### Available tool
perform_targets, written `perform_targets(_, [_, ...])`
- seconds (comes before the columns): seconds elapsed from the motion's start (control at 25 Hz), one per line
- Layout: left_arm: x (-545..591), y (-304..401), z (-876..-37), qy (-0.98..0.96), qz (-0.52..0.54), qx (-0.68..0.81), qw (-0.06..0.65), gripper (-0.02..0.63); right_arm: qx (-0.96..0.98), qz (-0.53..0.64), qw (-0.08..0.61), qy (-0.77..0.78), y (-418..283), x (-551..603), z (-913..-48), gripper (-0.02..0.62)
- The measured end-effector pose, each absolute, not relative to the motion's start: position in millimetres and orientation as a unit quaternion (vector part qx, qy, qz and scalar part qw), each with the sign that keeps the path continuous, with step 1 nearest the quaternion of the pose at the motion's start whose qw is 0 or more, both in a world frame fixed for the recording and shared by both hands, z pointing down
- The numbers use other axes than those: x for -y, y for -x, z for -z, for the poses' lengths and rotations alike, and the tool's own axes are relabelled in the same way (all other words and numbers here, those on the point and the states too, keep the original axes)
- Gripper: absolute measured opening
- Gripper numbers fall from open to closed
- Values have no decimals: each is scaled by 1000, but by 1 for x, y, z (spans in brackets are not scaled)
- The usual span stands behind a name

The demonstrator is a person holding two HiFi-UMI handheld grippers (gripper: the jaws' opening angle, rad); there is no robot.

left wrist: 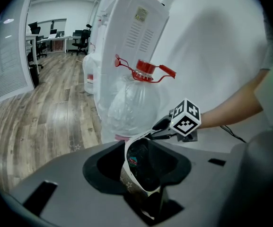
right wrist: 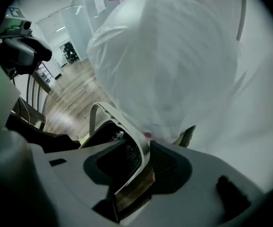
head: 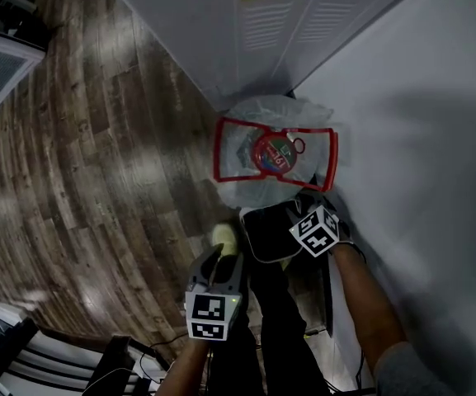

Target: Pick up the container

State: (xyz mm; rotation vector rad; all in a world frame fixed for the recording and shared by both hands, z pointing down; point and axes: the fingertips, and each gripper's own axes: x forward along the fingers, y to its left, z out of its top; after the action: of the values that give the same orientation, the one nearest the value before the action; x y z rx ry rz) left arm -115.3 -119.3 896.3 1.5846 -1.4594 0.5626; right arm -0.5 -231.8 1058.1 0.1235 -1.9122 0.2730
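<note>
Here, two grippers meet one container (head: pixel 266 233), a dark tub with a white rim, just beside one red-capped water jug (head: pixel 275 151) on the wood floor (head: pixel 97 163). The right gripper (left wrist: pixel 161 130) pinches its far rim. The left gripper (head: pixel 221 266) has its jaws spread, with the near wall between them.
</note>
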Motion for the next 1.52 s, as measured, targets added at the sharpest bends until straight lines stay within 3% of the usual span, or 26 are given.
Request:
perform_targets(0.24, [120,119,-894,-640,-224,585,444,161,812,-98,575,-16,1,223,-1054,153])
perform_targets(0.52, [115,112,-884,-649,-228,569,452,161,763,33,624,167,-27,177,-1029,153])
perform_targets(0.72, [116,120,-890,-646,-230,570,452,161,731,75,618,280,-24,123,-1033,139])
perform_targets(0.92, [115,132,-889,-639,-224,578,456,161,703,91,636,304,-22,85,-1058,50])
perform_targets(1.2, [104,143,-881,-629,-226,581,463,161,649,-38,642,407,-40,47,-1038,26])
perform_targets(1.52, [103,145,-852,-638,-228,574,460,161,657,-262,623,334,-12,52,-982,26])
